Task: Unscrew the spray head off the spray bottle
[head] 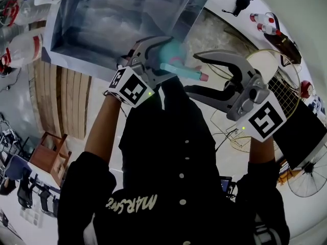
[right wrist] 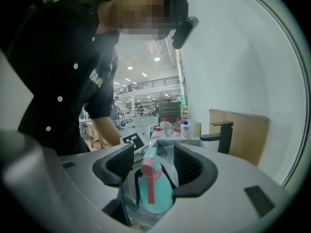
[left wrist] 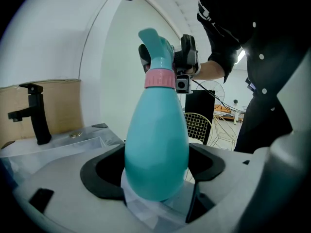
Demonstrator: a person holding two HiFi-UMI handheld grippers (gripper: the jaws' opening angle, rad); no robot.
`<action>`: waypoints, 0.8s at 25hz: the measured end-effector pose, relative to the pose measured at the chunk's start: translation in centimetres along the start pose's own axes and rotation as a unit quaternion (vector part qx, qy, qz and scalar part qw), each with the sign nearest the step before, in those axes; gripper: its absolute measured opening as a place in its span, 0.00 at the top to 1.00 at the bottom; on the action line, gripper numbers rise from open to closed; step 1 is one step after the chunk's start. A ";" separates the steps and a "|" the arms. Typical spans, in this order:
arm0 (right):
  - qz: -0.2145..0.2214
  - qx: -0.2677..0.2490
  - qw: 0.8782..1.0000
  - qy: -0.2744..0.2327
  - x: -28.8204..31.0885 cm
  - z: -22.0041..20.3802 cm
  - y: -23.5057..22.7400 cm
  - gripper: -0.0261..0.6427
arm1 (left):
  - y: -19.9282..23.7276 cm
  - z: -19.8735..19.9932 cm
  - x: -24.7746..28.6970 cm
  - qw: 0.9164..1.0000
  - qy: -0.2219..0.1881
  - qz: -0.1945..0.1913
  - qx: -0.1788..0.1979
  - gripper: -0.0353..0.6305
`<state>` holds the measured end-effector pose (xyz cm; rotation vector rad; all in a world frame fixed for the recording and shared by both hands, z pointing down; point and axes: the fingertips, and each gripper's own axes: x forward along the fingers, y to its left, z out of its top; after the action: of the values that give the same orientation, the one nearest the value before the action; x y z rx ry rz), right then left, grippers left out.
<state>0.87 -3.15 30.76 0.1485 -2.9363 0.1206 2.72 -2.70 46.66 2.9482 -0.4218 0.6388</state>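
**Bottle clamped in my left, right open around the head**

My left gripper (head: 152,60) (left wrist: 155,171) is clamped on the teal plastic spray bottle (head: 176,67) (left wrist: 158,144) (right wrist: 156,195). Its dark fingers (left wrist: 99,174) press on both sides of the wide lower body, low down near the base. The bottle is off the desk, carried in the air in front of my dark shirt. In the head view it lies roughly level, running from my left gripper towards my right one. In the left gripper view it narrows away from me, up to a pink collar (left wrist: 160,78) at the neck. Above the collar sits the teal spray head (left wrist: 155,47) (right wrist: 149,161), and its pink tip (head: 204,77) points towards my right side.

My right gripper (head: 191,73) (right wrist: 154,163) is open. Its ribbed black fingers (right wrist: 192,166) stand apart on either side of the spray head. In the right gripper view the head sits in the gap with a little room on each side, so neither pad is pressing on it. The left gripper view shows the same gripper just behind the head.

Past the bottle is a steel basin (head: 122,19). A black tap (left wrist: 36,113) (right wrist: 221,132) stands beside it, with a brown board behind. A gold wire chair (left wrist: 199,125) stands further off on the floor.
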 end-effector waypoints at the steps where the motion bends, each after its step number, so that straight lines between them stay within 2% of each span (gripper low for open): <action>1: 0.000 -0.005 1.000 0.005 0.6 -0.5 0.1 0.56 | 0.0 0.0 0.0 1.000 0.000 0.000 0.000 0.34; 6: 0.003 -0.052 0.999 0.016 2.5 -1.8 0.1 0.68 | -0.1 -0.1 0.2 1.000 -0.002 -0.004 0.013 0.34; 11: 0.039 -0.051 0.998 0.012 3.1 -2.3 1.0 0.80 | -0.1 0.1 0.2 1.000 -0.003 -0.007 0.008 0.34; 14: 0.061 -0.042 0.997 0.003 3.1 -2.4 1.3 0.80 | -0.2 0.0 0.1 1.000 -0.002 -0.011 0.013 0.34; 17: 0.122 -0.053 0.991 0.003 2.9 -2.5 1.5 0.80 | -0.2 -0.1 0.1 1.000 -0.005 -0.014 0.016 0.34; 20: 0.223 -0.056 0.973 0.000 2.9 -2.4 2.0 0.81 | -0.3 -0.3 0.1 1.000 -0.007 -0.019 0.021 0.34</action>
<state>-1.71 -1.23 33.51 -0.5302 -2.9120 0.0182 2.77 -2.39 46.94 2.9944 -0.3581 0.6316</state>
